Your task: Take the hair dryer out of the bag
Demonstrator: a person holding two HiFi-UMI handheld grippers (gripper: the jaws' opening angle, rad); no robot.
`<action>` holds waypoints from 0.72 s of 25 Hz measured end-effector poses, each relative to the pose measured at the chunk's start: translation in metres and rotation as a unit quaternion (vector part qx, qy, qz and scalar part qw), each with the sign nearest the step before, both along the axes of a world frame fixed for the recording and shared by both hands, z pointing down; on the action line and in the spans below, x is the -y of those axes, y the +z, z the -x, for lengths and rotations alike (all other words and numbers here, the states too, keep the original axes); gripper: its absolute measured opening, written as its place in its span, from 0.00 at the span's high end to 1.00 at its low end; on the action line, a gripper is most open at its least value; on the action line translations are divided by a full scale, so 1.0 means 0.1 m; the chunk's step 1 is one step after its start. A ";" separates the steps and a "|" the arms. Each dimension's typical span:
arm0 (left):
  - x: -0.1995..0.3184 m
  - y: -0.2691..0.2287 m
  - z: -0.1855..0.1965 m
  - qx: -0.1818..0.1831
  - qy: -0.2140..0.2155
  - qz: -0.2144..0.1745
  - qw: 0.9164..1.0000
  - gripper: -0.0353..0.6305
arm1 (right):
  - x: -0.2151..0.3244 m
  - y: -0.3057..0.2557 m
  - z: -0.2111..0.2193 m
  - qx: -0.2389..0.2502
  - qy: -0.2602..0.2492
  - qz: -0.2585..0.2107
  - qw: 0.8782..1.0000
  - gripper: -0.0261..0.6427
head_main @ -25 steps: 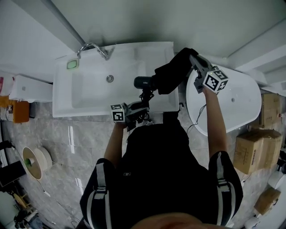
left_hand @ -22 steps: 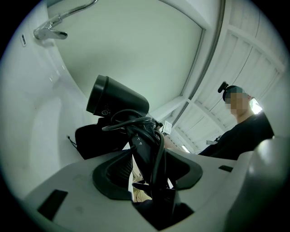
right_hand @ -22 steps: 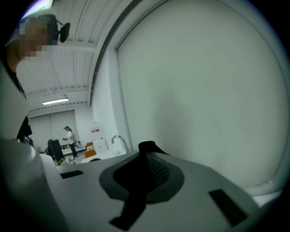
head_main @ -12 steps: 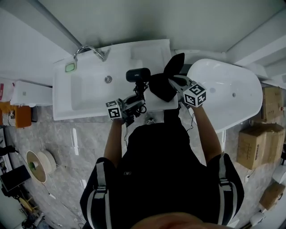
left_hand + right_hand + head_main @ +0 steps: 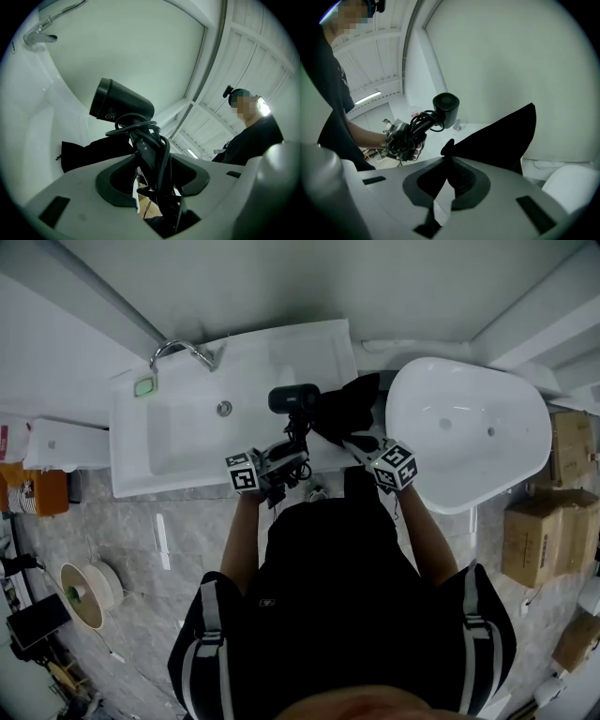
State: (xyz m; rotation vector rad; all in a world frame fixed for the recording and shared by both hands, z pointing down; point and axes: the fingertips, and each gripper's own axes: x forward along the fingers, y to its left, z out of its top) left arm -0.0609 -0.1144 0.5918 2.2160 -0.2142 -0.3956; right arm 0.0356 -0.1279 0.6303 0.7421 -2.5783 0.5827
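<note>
The black hair dryer [image 5: 292,399] stands up over the counter to the right of the sink, its cord wound round the handle. My left gripper [image 5: 289,456] is shut on that handle; in the left gripper view the handle and cord [image 5: 149,151] fill the space between the jaws, with the barrel [image 5: 121,103] above. The black bag [image 5: 347,413] hangs limp just right of the dryer, apart from it. My right gripper [image 5: 356,442] is shut on its edge, a fold of the bag [image 5: 501,136] pinched between the jaws. The right gripper view shows the dryer [image 5: 446,108] further off.
A white sink [image 5: 178,460] with a chrome faucet [image 5: 187,345] and a green soap dish [image 5: 147,385] lies to the left. A white bathtub [image 5: 487,460] stands to the right. Cardboard boxes [image 5: 539,540] sit on the floor at right, a cable spool [image 5: 84,582] at left.
My right gripper has come down and left with the bag, from over the tub's edge to the counter beside the dryer. The left gripper and dryer have stayed put.
</note>
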 end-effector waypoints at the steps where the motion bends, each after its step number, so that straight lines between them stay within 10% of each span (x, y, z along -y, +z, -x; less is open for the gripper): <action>1: 0.00 0.01 0.00 0.000 0.000 0.002 1.000 0.65 | -0.05 0.04 0.02 -0.007 -0.005 0.002 1.000 0.86; 18: 0.00 0.07 -0.01 -0.007 0.006 0.011 1.000 0.65 | -0.21 0.17 0.10 -0.041 -0.028 -0.003 0.999 0.86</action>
